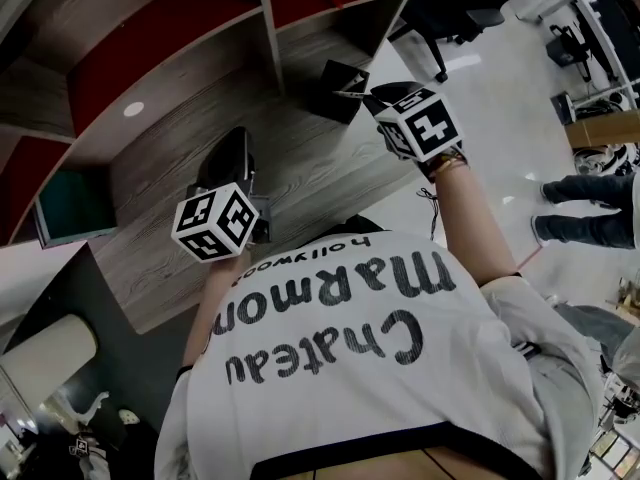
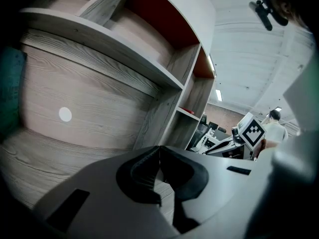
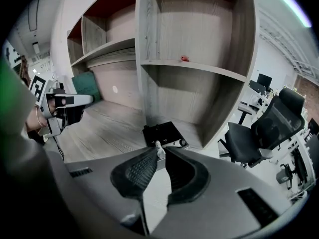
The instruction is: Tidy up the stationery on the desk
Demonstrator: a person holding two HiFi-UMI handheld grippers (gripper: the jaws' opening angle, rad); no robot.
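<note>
Right gripper (image 3: 160, 153) clamped on a white pen (image 3: 158, 147), near the black tray (image 3: 162, 132) at the end of the desk (image 3: 109, 123); left gripper (image 2: 159, 151) closed empty; best to centre the pen over the tray, lower, then release.

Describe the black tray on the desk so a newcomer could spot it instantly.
Find the grey wood desk under the shelf unit and follow it to the end nearest the office chair. The black tray lies flat there, the only dark rectangle on the wood.
</note>
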